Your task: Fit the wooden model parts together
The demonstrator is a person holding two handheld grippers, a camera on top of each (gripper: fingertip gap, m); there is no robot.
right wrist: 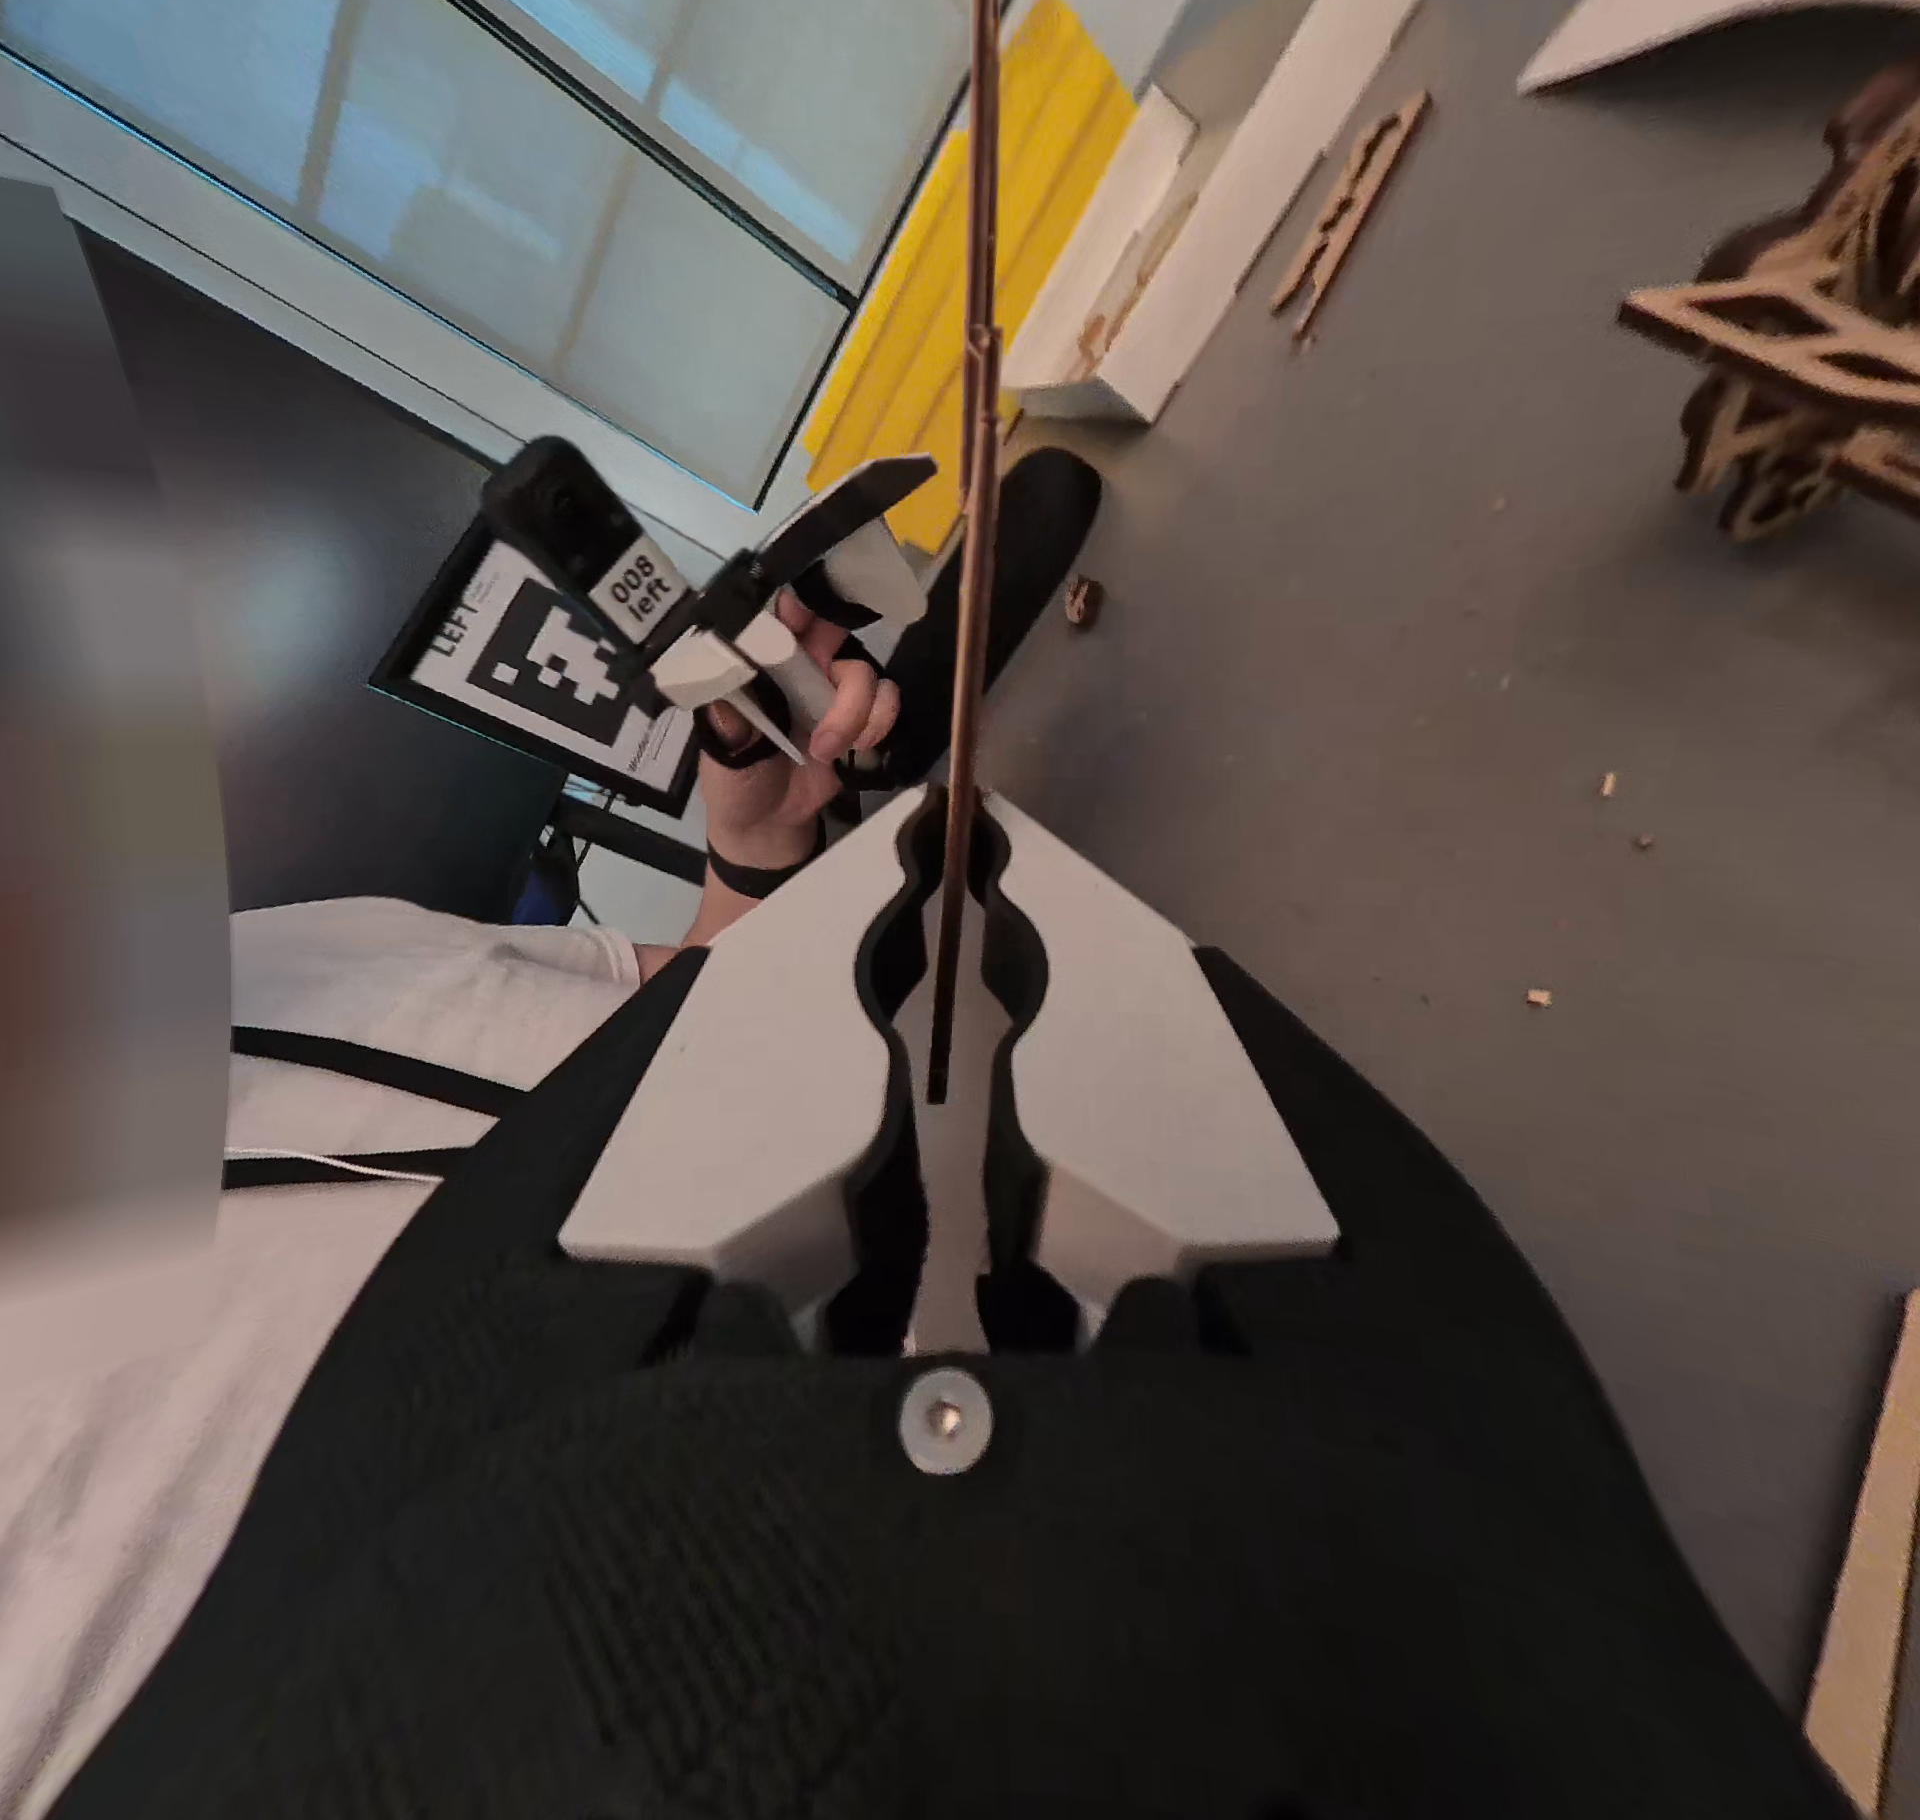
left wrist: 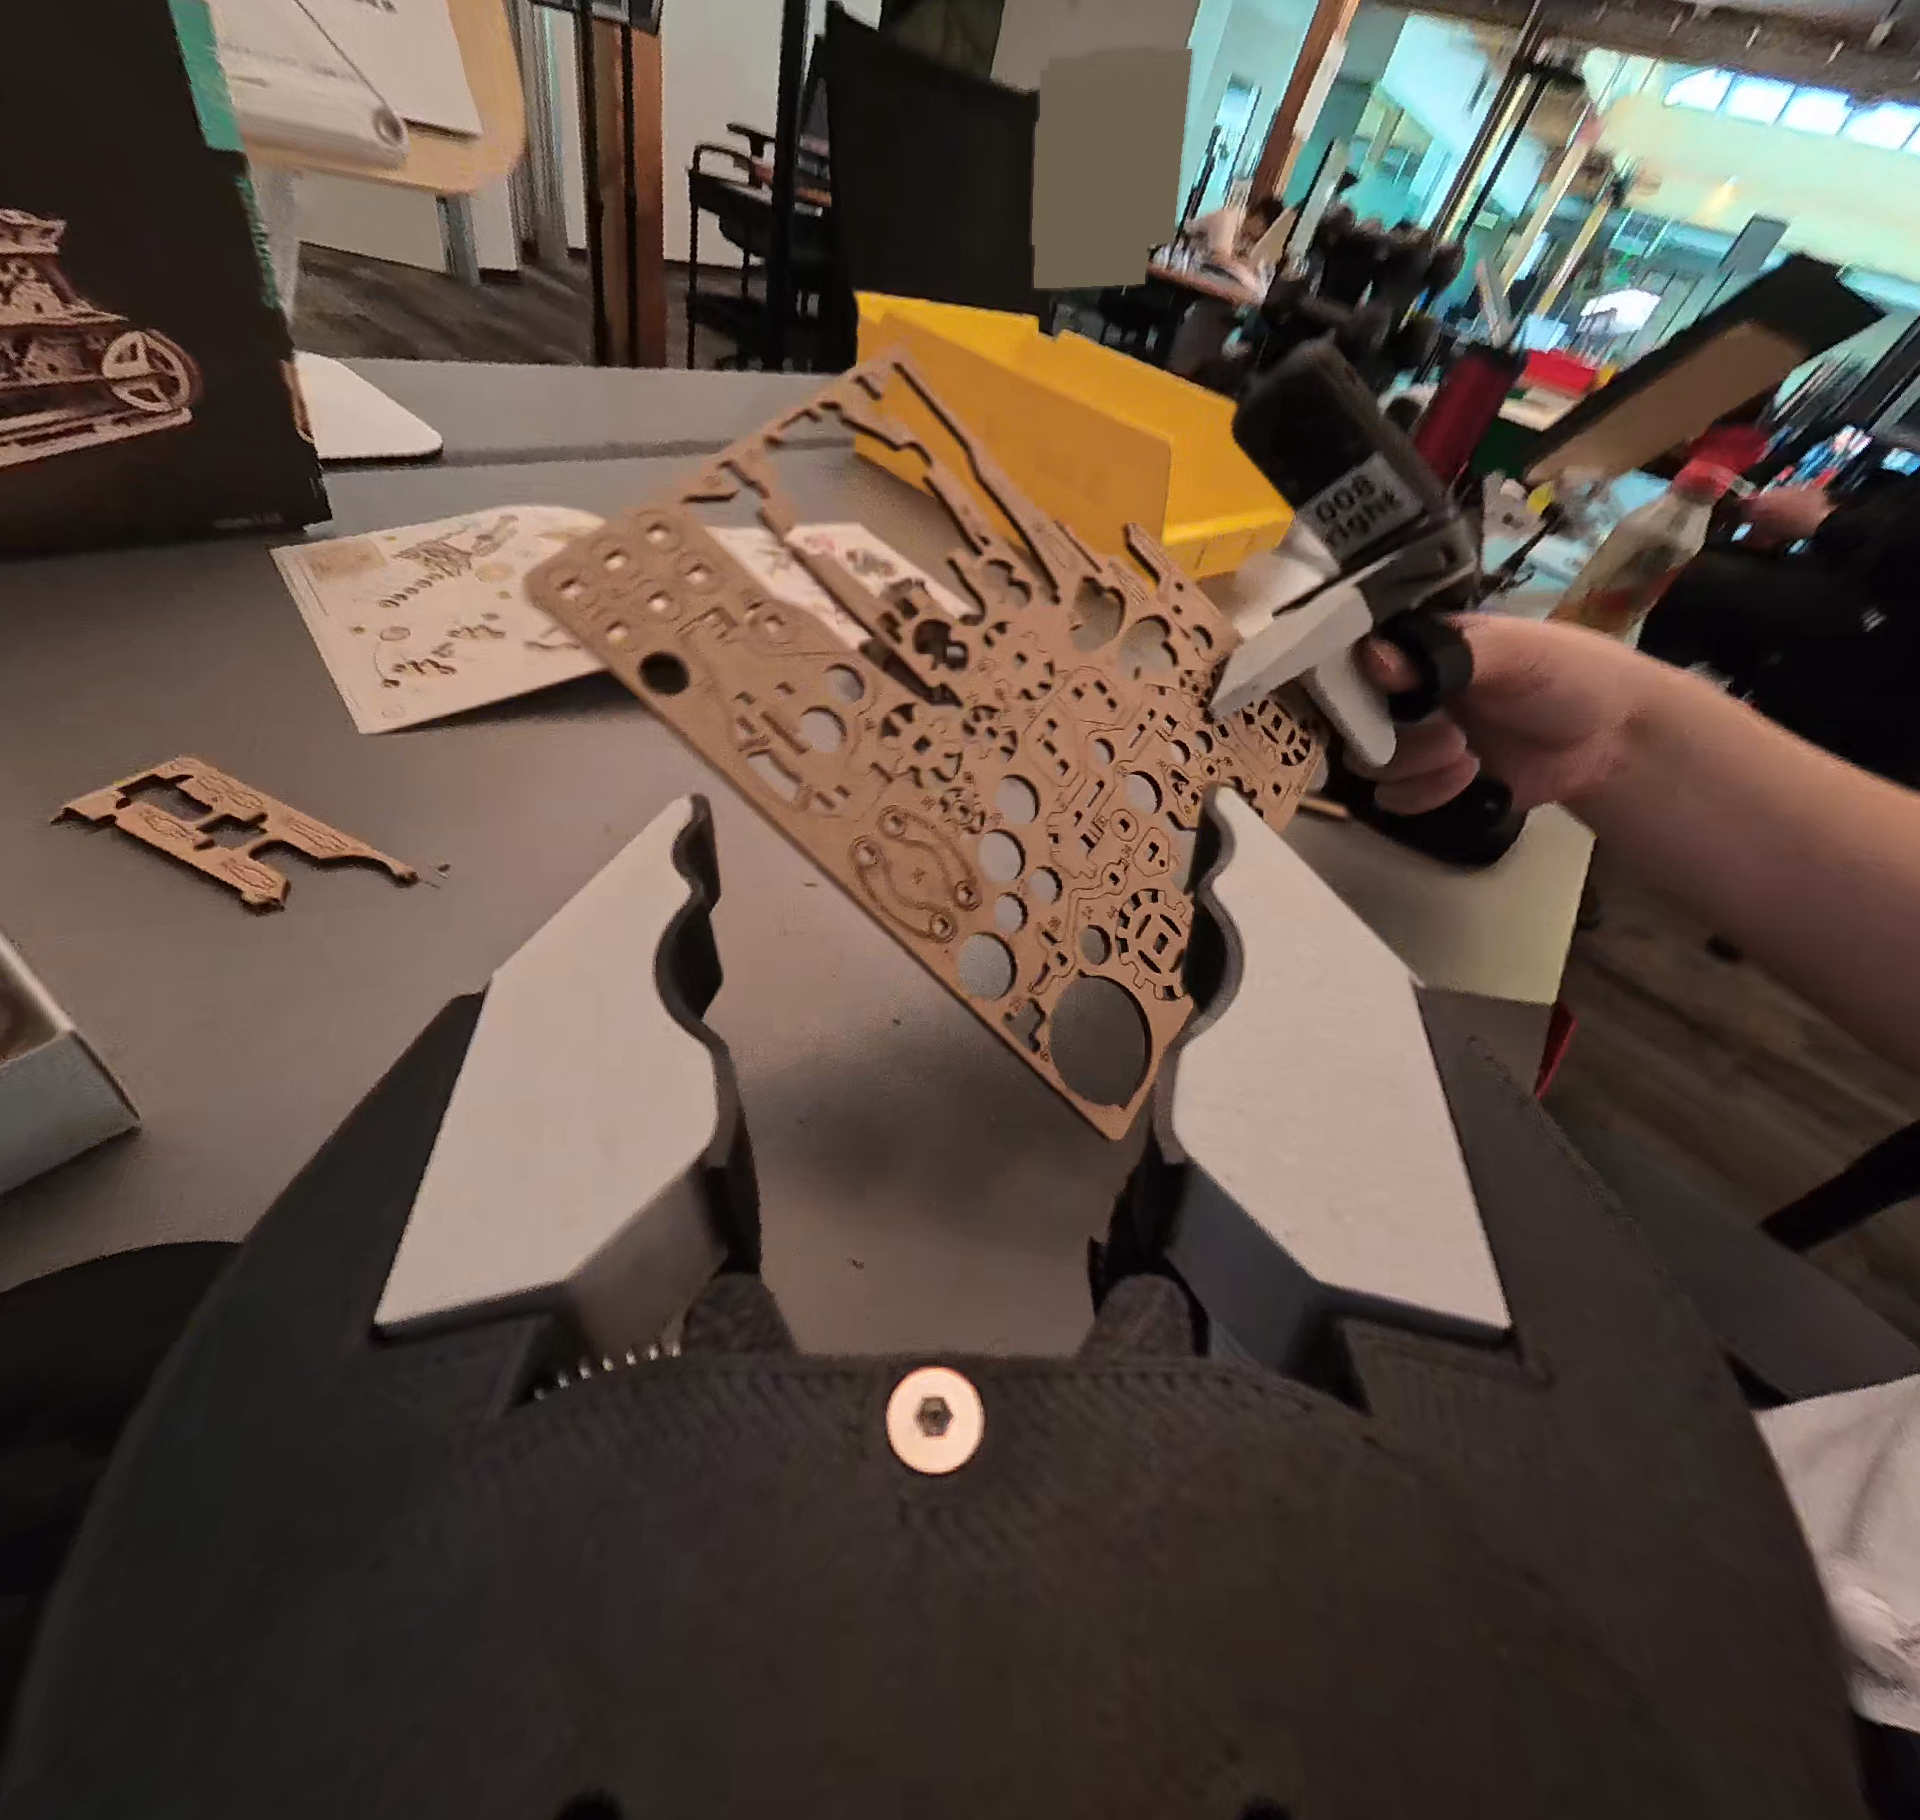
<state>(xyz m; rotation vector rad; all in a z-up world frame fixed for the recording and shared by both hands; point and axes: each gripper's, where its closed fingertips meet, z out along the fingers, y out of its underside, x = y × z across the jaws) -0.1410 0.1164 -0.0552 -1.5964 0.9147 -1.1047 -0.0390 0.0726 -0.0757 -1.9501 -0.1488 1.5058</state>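
A laser-cut wooden parts sheet (left wrist: pixel 935 731) with many punched-out holes is held tilted above the grey table (left wrist: pixel 312 1022). My right gripper (right wrist: pixel 961 804) is shut on its edge; the sheet shows edge-on as a thin strip (right wrist: pixel 977 368). The right gripper also shows in the left wrist view (left wrist: pixel 1236 669). My left gripper (left wrist: pixel 951 825) is open and empty, with the sheet's near corner between its fingers, close to the right finger (left wrist: pixel 1309 1022). It also shows open in the right wrist view (right wrist: pixel 831 607). A partly built wooden model (right wrist: pixel 1818 336) stands on the table.
A small wooden frame scrap (left wrist: pixel 229 830) lies at the left. An instruction sheet (left wrist: pixel 447 607), a dark model box (left wrist: pixel 125 264) and a yellow bin (left wrist: pixel 1081 420) stand behind. A white box (right wrist: pixel 1226 191) holds wooden pieces. Wood crumbs (right wrist: pixel 1538 996) dot the table.
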